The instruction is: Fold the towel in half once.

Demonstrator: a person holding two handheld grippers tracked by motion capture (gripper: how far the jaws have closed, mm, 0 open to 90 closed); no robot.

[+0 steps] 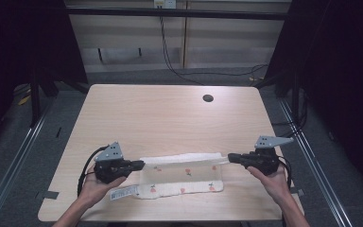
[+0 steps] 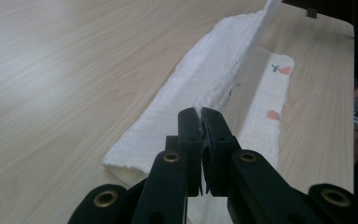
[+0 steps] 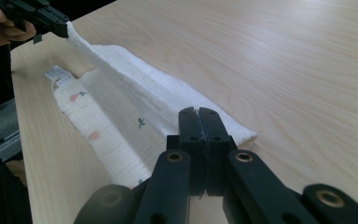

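Both grippers — left (image 1: 141,164), right (image 1: 230,157) — pinch the white cloth's (image 1: 182,172) lifted edge.

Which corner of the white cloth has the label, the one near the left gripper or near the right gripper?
The corner near the left gripper: the label lies on the table at the cloth's near left corner.

Black grippers (image 1: 140,164) (image 1: 230,157), grey three-cornered top plates, brass rivets, black cables; bare forearms.
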